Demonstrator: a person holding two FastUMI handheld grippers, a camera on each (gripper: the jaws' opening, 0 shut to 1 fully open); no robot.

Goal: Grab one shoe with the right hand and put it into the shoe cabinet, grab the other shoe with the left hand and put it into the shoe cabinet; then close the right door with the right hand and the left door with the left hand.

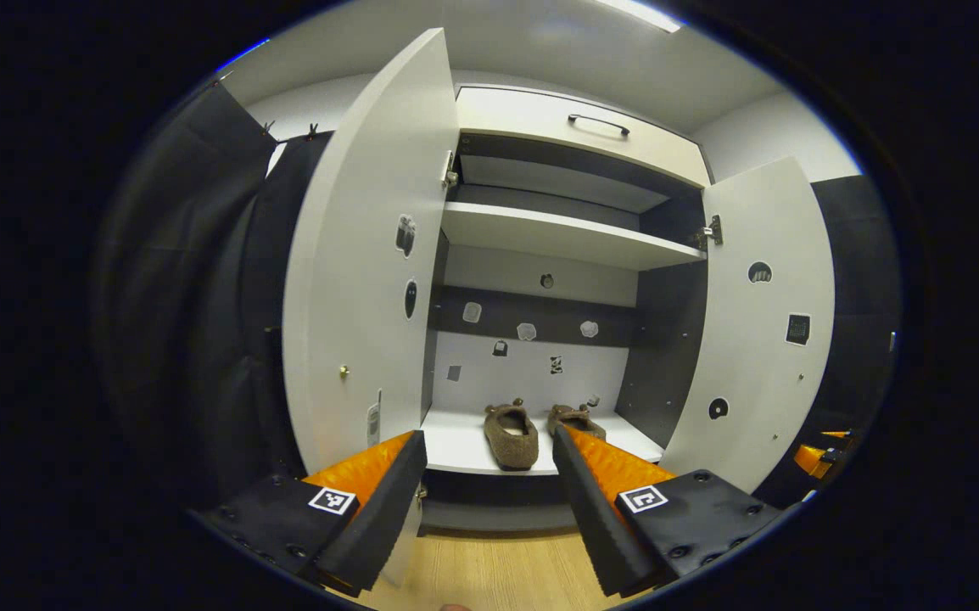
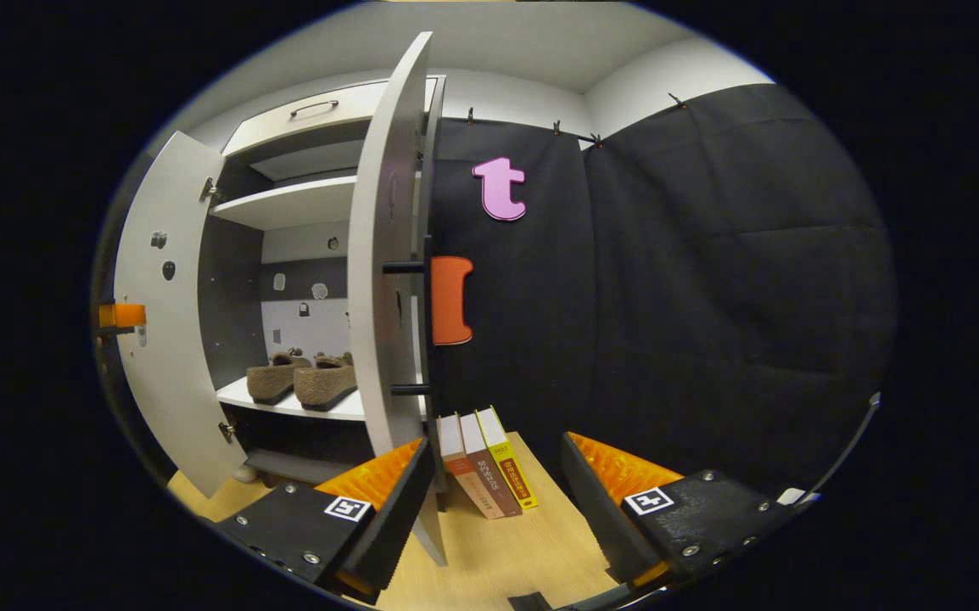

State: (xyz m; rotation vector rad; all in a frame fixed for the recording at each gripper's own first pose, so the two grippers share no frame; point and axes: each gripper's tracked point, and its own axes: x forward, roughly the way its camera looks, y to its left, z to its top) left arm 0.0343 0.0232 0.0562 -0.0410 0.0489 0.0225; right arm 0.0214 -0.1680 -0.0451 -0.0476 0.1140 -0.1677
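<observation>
Both of your grippers are wide open and hold nothing: the left gripper (image 1: pixel 489 501) points straight into the shoe cabinet (image 1: pixel 566 233), and the right gripper (image 2: pixel 498 501) sits just beside the outer face of the right door (image 2: pixel 383 280), whose edge runs down between its fingers. Both shoes (image 1: pixel 512 434) already lie side by side on the bottom shelf (image 1: pixel 455 445), so by my reading the placing steps are done and the door closing is now in hand, right door first. That calls for you to bring a finger against the door's outer face or its black handle (image 2: pixel 409 327) and push it round toward the cabinet, keeping clear of the books (image 2: pixel 489 462) leaning on the floor just below. The left door (image 1: pixel 366 271) stands fully open and waits for your left gripper. The right gripper view gives you the handle and the books; the left gripper view gives you both doors' inner faces and the shoes head-on.
</observation>
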